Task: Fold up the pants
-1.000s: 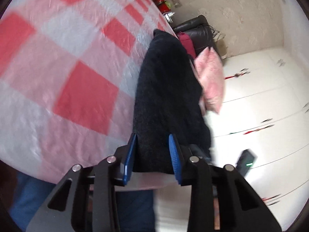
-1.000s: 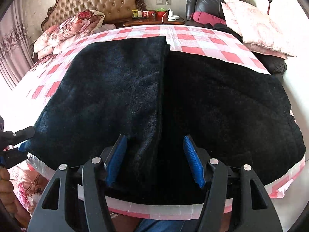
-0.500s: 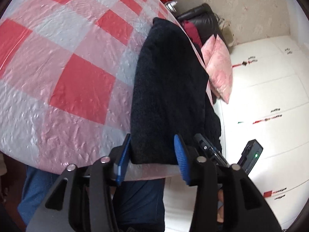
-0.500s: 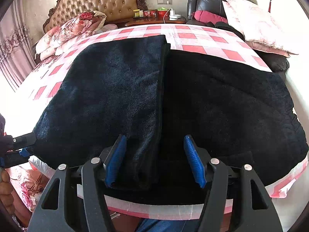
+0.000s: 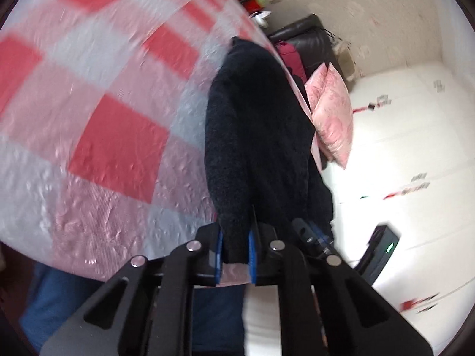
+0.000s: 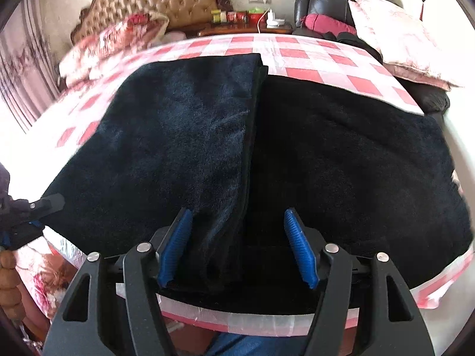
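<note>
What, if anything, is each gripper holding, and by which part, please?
Left gripper: closing on the pants at their near corner. Right gripper: open over them, holding nothing.

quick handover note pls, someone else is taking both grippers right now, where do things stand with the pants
Left gripper: jaws closing, pinching the near left corner of the black pants.
Right gripper: open, pads straddling the near edge of the folded-over layer, not pressing on it.
Pants lie spread on the checked bed cover, near edge at the bed's edge.
Done: one fold, left part laid over.
Left: probably close the right gripper, lift both near corners and fold away towards the headboard.
</note>
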The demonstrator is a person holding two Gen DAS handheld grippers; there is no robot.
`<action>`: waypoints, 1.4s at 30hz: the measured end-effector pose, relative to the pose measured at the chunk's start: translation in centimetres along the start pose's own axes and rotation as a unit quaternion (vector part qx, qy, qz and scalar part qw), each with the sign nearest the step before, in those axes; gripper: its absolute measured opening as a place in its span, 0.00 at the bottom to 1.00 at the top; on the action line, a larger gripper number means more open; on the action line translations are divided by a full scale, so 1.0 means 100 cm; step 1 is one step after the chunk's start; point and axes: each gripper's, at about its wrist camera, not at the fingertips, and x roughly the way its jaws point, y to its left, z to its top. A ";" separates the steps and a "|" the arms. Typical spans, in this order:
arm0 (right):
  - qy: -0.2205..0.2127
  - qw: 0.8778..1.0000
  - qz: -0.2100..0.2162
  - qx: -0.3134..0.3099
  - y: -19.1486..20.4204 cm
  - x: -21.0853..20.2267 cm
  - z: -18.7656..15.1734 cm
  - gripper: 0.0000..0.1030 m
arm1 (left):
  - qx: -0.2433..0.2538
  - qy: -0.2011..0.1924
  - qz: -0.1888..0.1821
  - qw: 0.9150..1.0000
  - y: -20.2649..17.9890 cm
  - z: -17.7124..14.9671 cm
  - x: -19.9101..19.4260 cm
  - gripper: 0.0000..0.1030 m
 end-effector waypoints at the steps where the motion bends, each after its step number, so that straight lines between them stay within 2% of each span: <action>1: -0.003 1.000 -0.010 -0.013 0.004 -0.006 0.007 0.61 | 0.017 -0.007 0.014 1.000 -0.005 -0.002 -0.003 0.12; 3: -0.020 0.999 -0.005 -0.037 0.014 -0.023 0.033 0.64 | 0.046 -0.023 0.040 0.998 -0.017 -0.005 -0.005 0.12; 4: -0.020 0.998 0.021 -0.049 0.023 -0.031 0.054 0.72 | 0.063 -0.032 0.054 0.996 -0.023 -0.008 -0.007 0.12; 5: -0.015 0.997 0.032 -0.068 0.036 -0.034 0.073 0.79 | 0.090 -0.046 0.075 0.992 -0.033 -0.011 -0.008 0.12; 7: -0.011 0.992 0.056 -0.111 0.067 -0.033 0.113 0.80 | 0.137 -0.068 0.110 0.982 -0.054 -0.018 -0.008 0.11; 10: 0.034 0.983 0.049 -0.171 0.121 -0.003 0.161 0.80 | 0.185 -0.088 0.139 0.969 -0.076 -0.026 -0.007 0.11; 12: 0.086 0.972 0.037 -0.215 0.160 0.030 0.179 0.78 | 0.199 -0.096 0.143 0.965 -0.083 -0.029 -0.009 0.11; 14: 0.124 0.963 0.018 -0.239 0.186 0.059 0.187 0.69 | 0.212 -0.104 0.146 0.961 -0.088 -0.031 -0.011 0.11; 15: 0.143 0.955 -0.006 -0.260 0.202 0.077 0.190 0.67 | 0.216 -0.106 0.146 0.960 -0.089 -0.031 -0.012 0.11; 18: 0.183 0.941 -0.038 -0.282 0.221 0.109 0.185 0.65 | 0.225 -0.108 0.145 0.958 -0.090 -0.032 -0.013 0.11; 21: 0.189 0.930 -0.081 -0.304 0.229 0.126 0.173 0.65 | 0.228 -0.107 0.139 0.958 -0.090 -0.032 -0.016 0.11; 22: 0.187 0.929 -0.088 -0.308 0.229 0.129 0.172 0.60 | 0.230 -0.108 0.138 0.957 -0.090 -0.032 -0.016 0.11; 23: 0.180 0.927 -0.101 -0.314 0.229 0.131 0.173 0.49 | 0.232 -0.109 0.137 0.957 -0.091 -0.032 -0.016 0.11; 25: 0.176 0.929 -0.099 -0.311 0.224 0.133 0.176 0.44 | 0.234 -0.109 0.136 0.956 -0.094 -0.035 -0.018 0.11; 28: 0.179 0.938 -0.064 -0.292 0.211 0.132 0.185 0.37 | 0.238 -0.113 0.137 0.955 -0.097 -0.035 -0.022 0.11; 31: 0.170 0.957 -0.006 -0.236 0.189 0.116 0.204 0.24 | 0.255 -0.123 0.142 0.948 -0.108 -0.037 -0.027 0.11; 34: 0.156 0.971 0.072 -0.164 0.148 0.088 0.226 0.22 | 0.300 -0.140 0.155 0.931 -0.138 -0.047 -0.028 0.11; 36: 0.139 0.976 0.120 -0.115 0.113 0.062 0.239 0.21 | 0.338 -0.153 0.161 0.915 -0.164 -0.055 -0.026 0.11; 38: 0.122 0.977 0.156 -0.074 0.080 0.038 0.247 0.21 | 0.390 -0.167 0.167 0.890 -0.201 -0.069 -0.020 0.11; 40: 0.098 0.975 0.196 -0.023 0.029 0.009 0.252 0.20 | 0.430 -0.175 0.169 0.870 -0.230 -0.081 -0.011 0.10; 42: 0.071 0.970 0.231 0.026 -0.032 -0.019 0.252 0.20 | 0.474 -0.182 0.170 0.845 -0.264 -0.099 0.004 0.10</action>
